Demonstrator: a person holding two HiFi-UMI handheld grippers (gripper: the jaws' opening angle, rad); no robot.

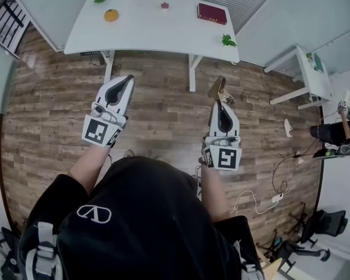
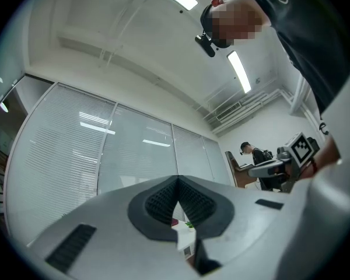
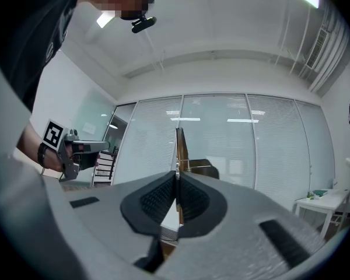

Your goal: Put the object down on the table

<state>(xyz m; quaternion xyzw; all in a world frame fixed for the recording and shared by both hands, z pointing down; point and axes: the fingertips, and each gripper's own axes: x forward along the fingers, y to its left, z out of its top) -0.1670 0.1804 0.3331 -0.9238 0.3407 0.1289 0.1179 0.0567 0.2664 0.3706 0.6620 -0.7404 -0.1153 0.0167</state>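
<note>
The person wears a black short-sleeved top point(image 1: 146, 214) with a white looped emblem point(image 1: 94, 213) on it, and grey webbing straps point(image 1: 44, 247) lie over the shoulders. The left tool point(image 1: 128, 79) and right tool point(image 1: 220, 106) share a pale grey-white shell, with black ribbed pads point(image 3: 157, 200) set in a dark teardrop recess. Behind each tool's shell sits a cube of black-and-white square markers point(image 1: 99, 130).

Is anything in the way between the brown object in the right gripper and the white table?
Nothing visible. Only wooden floor lies between the brown object, shut in the right gripper, and the white table.
</note>
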